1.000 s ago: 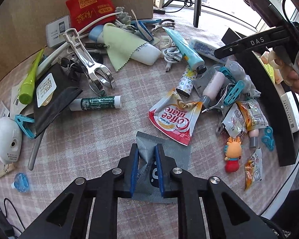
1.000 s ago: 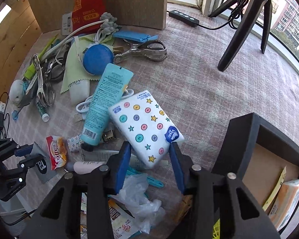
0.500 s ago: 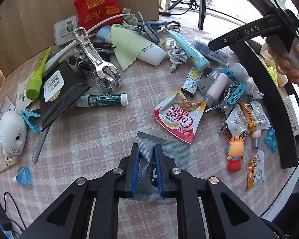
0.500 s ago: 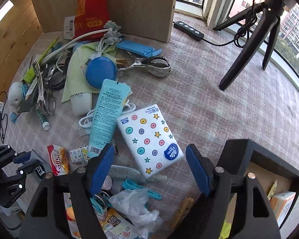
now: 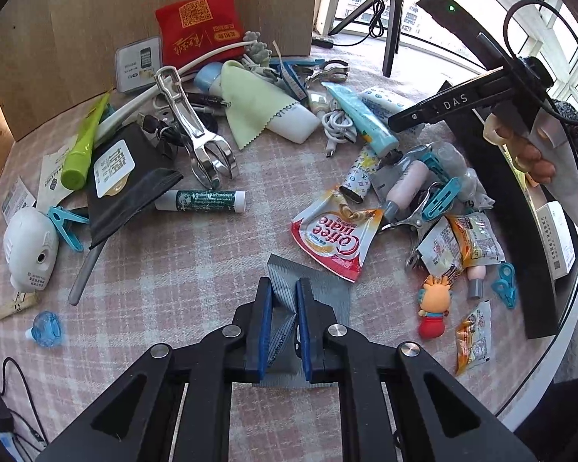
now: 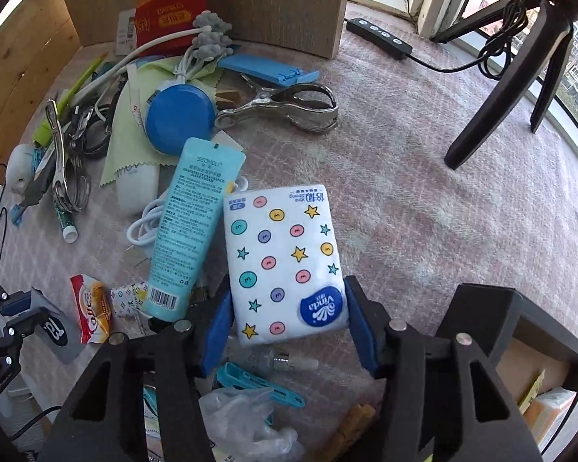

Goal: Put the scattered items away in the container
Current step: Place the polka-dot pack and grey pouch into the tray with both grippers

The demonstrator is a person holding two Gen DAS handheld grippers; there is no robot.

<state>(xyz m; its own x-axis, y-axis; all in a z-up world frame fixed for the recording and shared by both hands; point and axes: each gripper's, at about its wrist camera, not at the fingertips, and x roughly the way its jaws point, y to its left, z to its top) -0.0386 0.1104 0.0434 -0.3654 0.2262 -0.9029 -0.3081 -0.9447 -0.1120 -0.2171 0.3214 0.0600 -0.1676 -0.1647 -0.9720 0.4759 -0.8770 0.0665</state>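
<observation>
Tissue pack (image 6: 285, 261) now sits between the right gripper (image 6: 289, 323) pads, whose jaws, wider a moment ago, are closing around its near end; black container (image 6: 520, 346) waits at four o'clock. Left gripper (image 5: 283, 331) stays clamped on the grey sachet (image 5: 308, 288), lifting slightly.

Bright daylight thru windows (image 5: 424, 4), glare there; sharp pics, fisheye bending at edges

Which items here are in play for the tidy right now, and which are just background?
In play:
- grey flat sachet, clamped in the left hand-held gripper
- white dotted tissue pack, right hand-held gripper closing around it
- black open container

Background:
- black tripod
- black power strip
- wooden board
</observation>
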